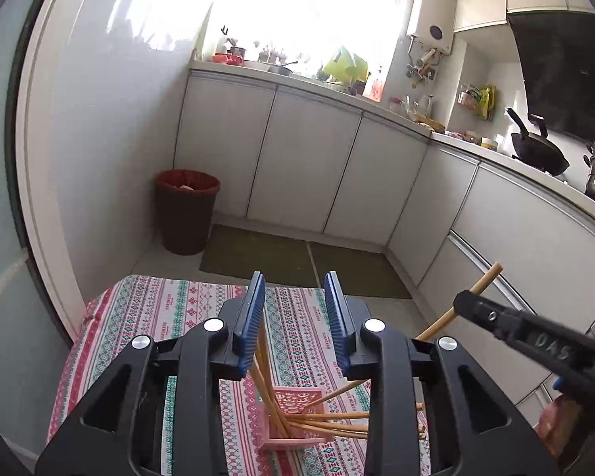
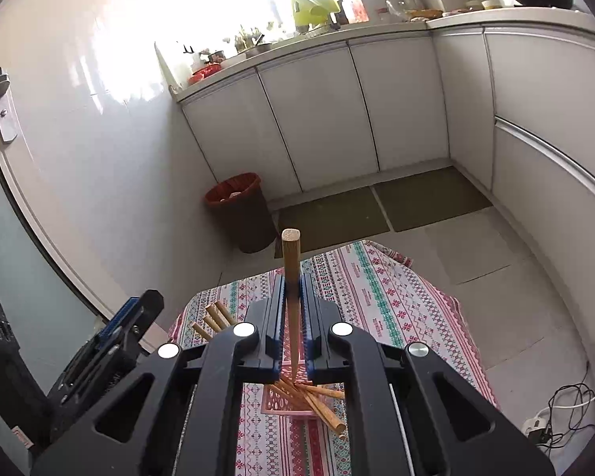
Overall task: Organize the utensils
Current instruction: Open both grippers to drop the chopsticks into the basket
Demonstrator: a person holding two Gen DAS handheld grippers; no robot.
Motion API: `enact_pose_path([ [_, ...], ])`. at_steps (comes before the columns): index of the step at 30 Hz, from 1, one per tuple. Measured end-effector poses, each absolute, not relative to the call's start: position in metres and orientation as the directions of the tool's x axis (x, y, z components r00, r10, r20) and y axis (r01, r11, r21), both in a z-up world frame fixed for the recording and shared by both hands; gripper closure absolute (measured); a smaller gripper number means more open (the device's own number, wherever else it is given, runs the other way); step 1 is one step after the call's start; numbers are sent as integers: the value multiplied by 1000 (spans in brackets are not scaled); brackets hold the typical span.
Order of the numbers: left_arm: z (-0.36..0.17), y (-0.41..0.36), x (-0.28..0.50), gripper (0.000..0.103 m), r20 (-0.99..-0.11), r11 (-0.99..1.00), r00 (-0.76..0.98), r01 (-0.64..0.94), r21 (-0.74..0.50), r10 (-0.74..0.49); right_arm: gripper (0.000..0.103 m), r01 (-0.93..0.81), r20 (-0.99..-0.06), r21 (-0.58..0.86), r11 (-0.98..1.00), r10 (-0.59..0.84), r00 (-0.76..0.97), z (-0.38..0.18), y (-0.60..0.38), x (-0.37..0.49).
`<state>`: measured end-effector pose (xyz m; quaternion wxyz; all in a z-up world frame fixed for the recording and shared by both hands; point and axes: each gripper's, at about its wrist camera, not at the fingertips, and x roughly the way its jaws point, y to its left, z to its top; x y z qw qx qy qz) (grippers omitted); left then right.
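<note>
A pink openwork holder (image 1: 297, 416) stands on a small table with a patterned cloth (image 1: 146, 317); several wooden chopsticks (image 1: 329, 422) lean in it. My left gripper (image 1: 295, 297) is open above the holder with nothing between its pads. My right gripper (image 2: 293, 297) is shut on a single wooden chopstick (image 2: 291, 261), held upright with its tip over the holder (image 2: 285, 404). The right gripper also shows at the right in the left wrist view (image 1: 507, 321), holding that chopstick (image 1: 484, 277). The left gripper shows at the lower left in the right wrist view (image 2: 131, 317).
A dark bin with a red liner (image 1: 186, 210) stands on the floor by the white wall. White cabinets (image 1: 305, 166) and a cluttered counter run along the back and right. Green mats (image 1: 297, 258) lie on the floor. Cables and a power strip (image 2: 555, 420) lie at the right.
</note>
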<state>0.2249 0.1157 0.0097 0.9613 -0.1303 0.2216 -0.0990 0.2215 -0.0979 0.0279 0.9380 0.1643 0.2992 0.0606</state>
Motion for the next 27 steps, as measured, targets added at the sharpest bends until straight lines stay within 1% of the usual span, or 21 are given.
enact_pose_path([
  [5,11,122,229,71,-405,944,882,113,-311,-239,95,-3,-559,342,940,206,803,16,-91,230],
  [8,7,122,233,70,-435,950,875,83,-301,-214,93,5,-581,334,942,202,788,9,-85,237],
  [9,6,123,233,70,-443,952,873,73,-299,-206,91,17,-588,331,943,193,786,7,-84,238],
  [10,5,123,234,70,-452,954,870,63,-293,-196,84,21,-591,329,944,189,784,5,-84,239],
  [11,4,123,234,70,-458,957,869,56,-286,-188,80,25,-595,323,946,182,783,4,-84,239],
  [15,3,122,229,66,-466,961,867,50,-273,-178,79,43,-607,272,961,137,783,2,-84,231],
  [19,4,112,219,65,-467,972,869,57,-228,-160,79,53,-599,237,970,103,794,4,-87,215],
  [20,4,110,216,64,-469,974,869,59,-217,-157,78,56,-596,231,971,96,797,5,-88,210],
  [21,3,107,212,60,-469,976,869,61,-208,-154,76,60,-592,227,972,89,801,6,-90,205],
  [22,2,105,210,54,-470,978,870,60,-200,-150,72,63,-589,225,972,84,804,6,-91,200],
  [23,1,104,206,52,-469,980,871,61,-191,-146,68,67,-586,224,972,80,806,6,-93,194],
  [27,-3,98,195,41,-481,987,868,58,-152,-126,63,87,-597,210,974,57,801,1,-100,176],
])
